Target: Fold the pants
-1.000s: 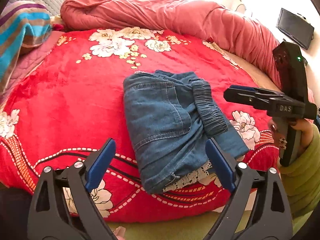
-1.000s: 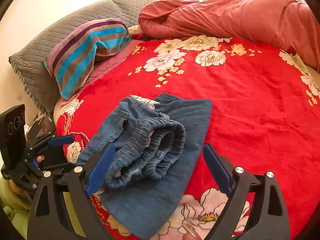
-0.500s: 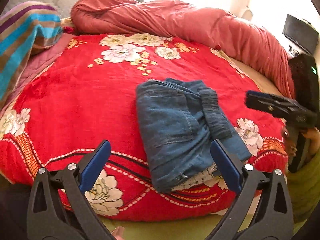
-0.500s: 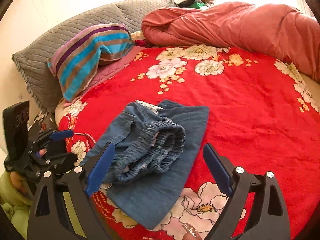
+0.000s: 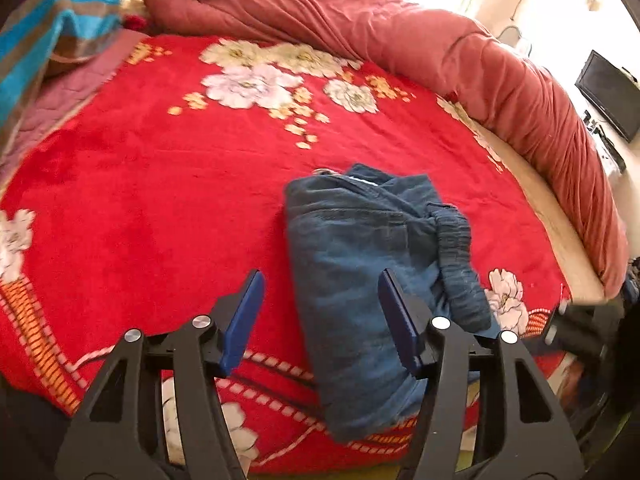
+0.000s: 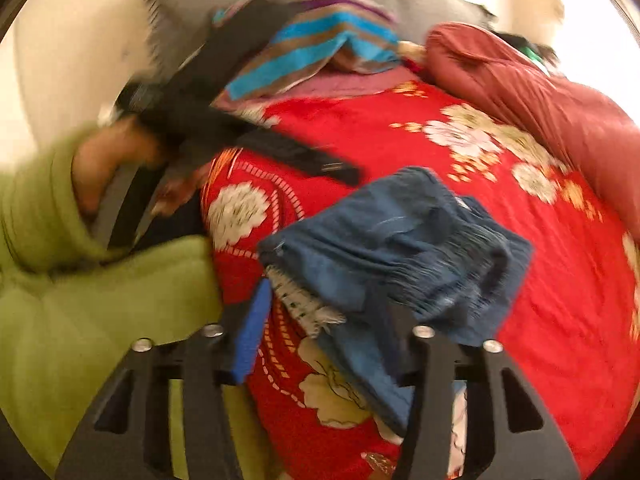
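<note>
Folded pants (image 5: pixel 360 280) on a red flowered blanket (image 5: pixel 160 184), seen from both wrists. The denim lies as a compact bundle near the front edge of the bed, its long axis running roughly away from the left gripper (image 5: pixel 320 320), with the gathered elastic waistband (image 5: pixel 460 264) along the bundle's right flank. The left jaws stand wide and hold nothing; the near end of the bundle sits between them, closer to the right-hand pad, which overlaps the denim in this view. Whether that pad touches the cloth cannot be told.

In the right wrist view, which is motion-blurred, the pants (image 6: pixel 400 248) lie straight ahead of and partly over the right gripper (image 6: pixel 320 320). A pale lace-like edge (image 6: pixel 304 304) pokes out of the bundle just beyond the left-hand pad. These jaws are also apart and empty, and the right-hand pad is hidden in blur against the denim.

Judgement: the fold looks largely complete. Both grippers are near the same front end, so any further tidying or lifting would turn on approaching along the bundle's long axis.
</note>
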A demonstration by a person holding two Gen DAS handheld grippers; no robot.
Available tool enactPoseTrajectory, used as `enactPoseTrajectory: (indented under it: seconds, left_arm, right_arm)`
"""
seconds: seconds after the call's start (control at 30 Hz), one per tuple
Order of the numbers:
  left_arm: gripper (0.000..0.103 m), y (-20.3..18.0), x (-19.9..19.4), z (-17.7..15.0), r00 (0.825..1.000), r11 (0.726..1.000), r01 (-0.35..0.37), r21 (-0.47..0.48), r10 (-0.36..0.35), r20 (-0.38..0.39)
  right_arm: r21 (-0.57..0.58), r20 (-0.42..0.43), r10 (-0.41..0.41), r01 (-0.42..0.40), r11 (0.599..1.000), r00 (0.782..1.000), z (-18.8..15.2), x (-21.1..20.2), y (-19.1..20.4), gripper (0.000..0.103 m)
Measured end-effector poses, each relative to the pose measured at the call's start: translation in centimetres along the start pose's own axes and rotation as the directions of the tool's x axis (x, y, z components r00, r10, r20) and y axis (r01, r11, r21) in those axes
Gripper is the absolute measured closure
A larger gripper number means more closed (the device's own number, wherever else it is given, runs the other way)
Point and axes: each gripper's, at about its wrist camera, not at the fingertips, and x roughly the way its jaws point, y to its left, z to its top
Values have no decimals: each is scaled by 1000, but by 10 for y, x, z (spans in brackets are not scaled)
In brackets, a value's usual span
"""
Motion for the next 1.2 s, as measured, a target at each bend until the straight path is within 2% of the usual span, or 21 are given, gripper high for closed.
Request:
enactPoseTrajectory:
  seconds: [0.1, 0.23, 0.27, 0.33, 0.37, 0.47, 0.57, 0.7, 0.73, 0.83, 0.9, 0.93, 1.03, 1.07, 1.13, 1.17, 1.2]
  left_arm:
    - [52, -5, 16, 5, 999, 1000, -3, 10, 3, -38]
    - [52, -5, 36, 6, 997, 1000, -12, 6, 13, -73]
    - [52, -5, 40, 5, 997, 1000, -14, 7, 15, -79]
    - [52, -4, 45, 3, 996, 1000, -23, 12, 23, -85]
    - [52, -3, 48, 2, 996, 1000, -23, 10, 24, -90]
    - [47, 1, 50, -1, 996, 1000, -18, -1, 17, -87]
    - [45, 2, 50, -3, 997, 1000, -13, -7, 12, -72]
    - [43, 1, 39, -7, 999, 1000, -10, -9, 10, -39]
    - [39, 0, 36, -8, 999, 1000, -20, -1, 20, -30]
    - [38, -5, 22, -9, 999, 999, -46, 27, 46, 12]
    - [34, -7, 12, -9, 998, 998, -54, 36, 53, 41]
    - [30, -8, 8, -8, 997, 997, -59, 42, 57, 53]
    - [28, -12, -2, -8, 994, 995, -78, 56, 73, 81]
    - [23, -14, -5, -8, 993, 995, -83, 58, 78, 90]
    - [20, -15, -9, -7, 991, 994, -90, 60, 84, 102]
    - [20, -16, -11, -7, 991, 994, -93, 61, 86, 106]
    - [20, -16, -12, -6, 990, 994, -94, 61, 87, 108]
  right_arm:
    - [-90, -15, -50, 48, 995, 999, 7, 16, 10, 62]
    - [-144, -8, -51, 50, 988, 999, 13, 37, 10, 64]
    - [-146, -17, -31, 28, 989, 999, 13, 44, 8, 74]
    - [-114, -34, 42, -46, 992, 999, 11, 50, 3, 89]
    - [-111, -44, 55, -60, 992, 998, 9, 48, 3, 92]
    - [-140, -39, 65, -70, 988, 997, -2, 38, 7, 93]
    - [-95, -66, 55, -61, 994, 996, -12, 50, 5, 92]
    - [-42, -47, 85, -87, 995, 995, -12, 48, 3, 84]
    - [-23, -41, 100, -101, 995, 994, -12, 46, 1, 80]
    - [22, -15, 114, -114, 993, 993, -6, 33, -6, 77]
    - [52, 19, 125, -126, 991, 992, -6, 16, -8, 72]
    - [67, 33, 129, -131, 989, 991, -5, 11, -12, 66]
    - [92, 69, 107, -113, 989, 992, -2, -8, -19, 56]
    - [101, 80, 89, -97, 990, 993, -2, -14, -21, 53]
    - [125, 98, 69, -81, 989, 993, -3, -24, -27, 51]
    - [147, 110, 53, -69, 987, 992, -3, -30, -33, 43]
    - [163, 120, 40, -59, 985, 992, -3, -34, -38, 39]
